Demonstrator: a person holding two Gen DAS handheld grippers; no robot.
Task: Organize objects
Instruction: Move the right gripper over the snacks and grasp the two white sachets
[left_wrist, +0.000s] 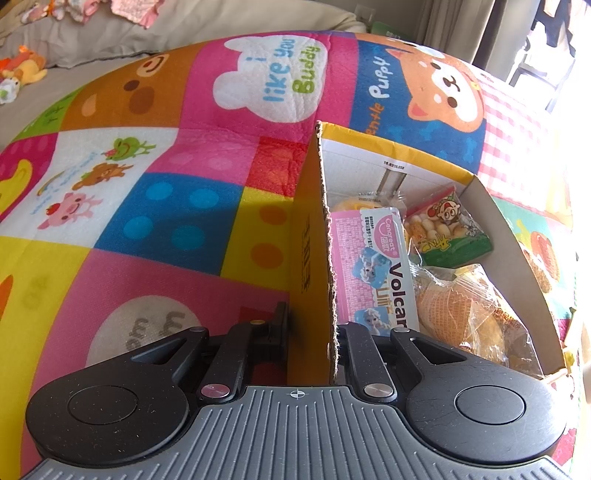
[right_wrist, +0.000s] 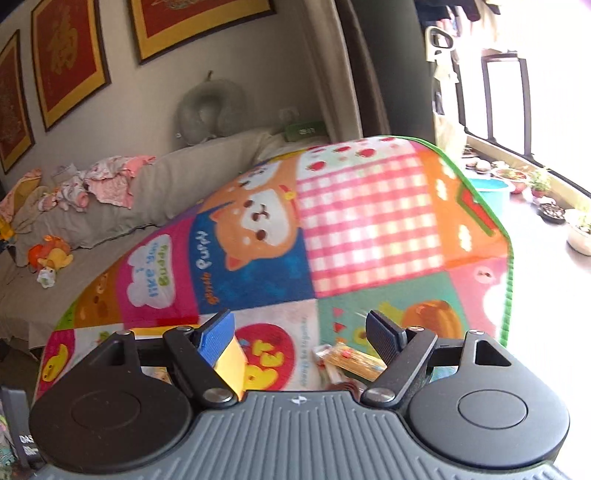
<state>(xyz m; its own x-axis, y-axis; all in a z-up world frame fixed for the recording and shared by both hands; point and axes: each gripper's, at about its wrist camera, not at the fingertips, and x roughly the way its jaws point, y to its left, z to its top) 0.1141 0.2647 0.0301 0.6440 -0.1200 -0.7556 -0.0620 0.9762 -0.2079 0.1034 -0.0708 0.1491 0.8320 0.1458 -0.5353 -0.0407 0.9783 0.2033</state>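
Observation:
A yellow cardboard box (left_wrist: 310, 236) stands on the colourful play mat (left_wrist: 207, 122). My left gripper (left_wrist: 314, 330) is shut on the box's left wall, one finger outside and one inside. In the box lie a pink snack packet (left_wrist: 369, 266), a green and red snack bag (left_wrist: 447, 229) and clear-wrapped pastries (left_wrist: 469, 314). My right gripper (right_wrist: 301, 330) is open above the mat, with nothing between its fingers. Just below and past its fingers, a few loose snack packets (right_wrist: 351, 360) lie on the mat. A yellow corner of the box (right_wrist: 231, 363) shows by its left finger (right_wrist: 218, 328).
The play mat (right_wrist: 369, 221) covers the floor up to a grey cushioned sofa (right_wrist: 184, 177) with clothes and soft toys (right_wrist: 50, 254). Plant pots and a blue tub (right_wrist: 491, 190) sit by the bright window at the right.

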